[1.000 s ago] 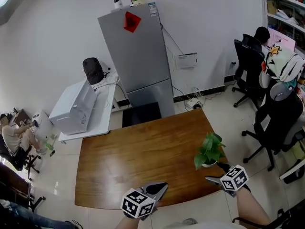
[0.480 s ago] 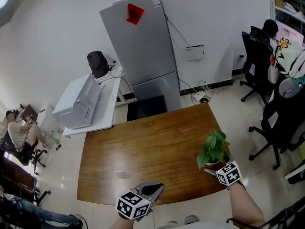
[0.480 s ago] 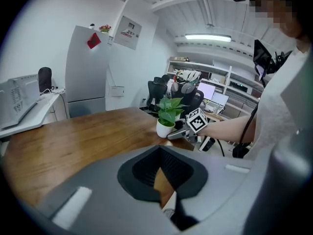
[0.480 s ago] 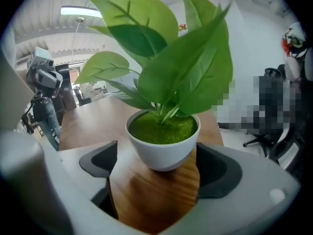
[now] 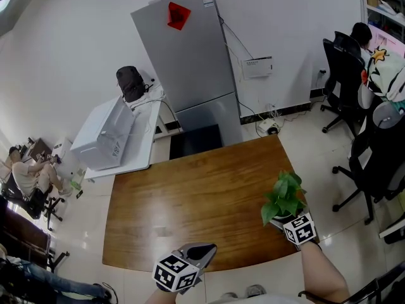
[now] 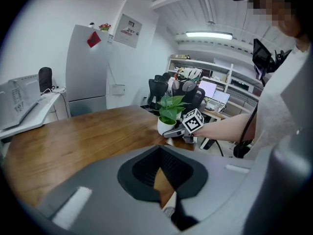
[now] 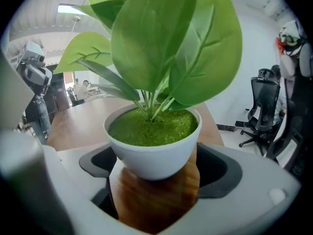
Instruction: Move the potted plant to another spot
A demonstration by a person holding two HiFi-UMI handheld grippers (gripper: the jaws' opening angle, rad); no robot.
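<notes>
Plant (image 5: 283, 198) on desk (image 5: 190, 195), right hand-held gripper (image 5: 285, 223) spread around its pot.

The plant stands upright in a white pot (image 7: 151, 153) near the right edge of the desk, toward the person's side. The right hand-held gripper lies at the pot with its jaws wide apart. They have just been opening. The pot sits between them, with gaps showing on both sides, and the pads are not seen pressing on it. The pot rests on the wood. The left hand-held gripper (image 5: 209, 250) is over the near edge of the desk, well apart from the plant. Its jaws are pressed together at the tips and grip nothing. A grey fridge (image 5: 190, 62) stands against the wall beyond the far edge of the desk.
</notes>
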